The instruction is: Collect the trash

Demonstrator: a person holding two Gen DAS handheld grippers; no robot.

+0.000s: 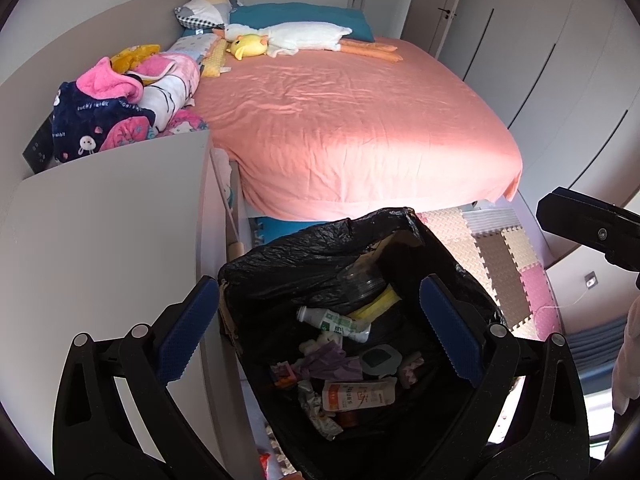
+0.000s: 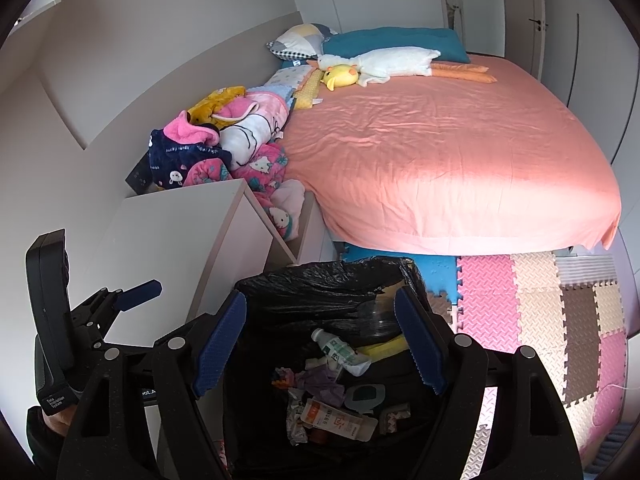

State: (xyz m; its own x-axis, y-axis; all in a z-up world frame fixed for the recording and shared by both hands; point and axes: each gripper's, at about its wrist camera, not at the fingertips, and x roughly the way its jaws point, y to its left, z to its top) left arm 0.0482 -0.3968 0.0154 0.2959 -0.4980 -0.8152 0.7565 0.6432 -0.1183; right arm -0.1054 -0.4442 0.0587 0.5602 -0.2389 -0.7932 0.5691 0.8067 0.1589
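Item 1: our left tongs (image 1: 320,328), blue-padded, spread wide, empty, above bin mouth. 
Item 2: our right tongs (image 2: 320,344), same type, spread, empty, also over bin. 
Item 3: black-bag-lined trash bin (image 1: 280,264) on floor betw. white desk (image 1: 112,220) & foam puzzle mat (image 2: 540,300), at foot of pink-sheeted bed (image 2: 460,152). 
Contents: white plastic bottle w/ green label (image 1: 336,322), crumpled purple wrapper (image 1: 324,360), orange-white flat packet (image 1: 358,394), misc. scraps. 
Item 4: white goose plush (image 1: 304,36) on bed, near pillows.
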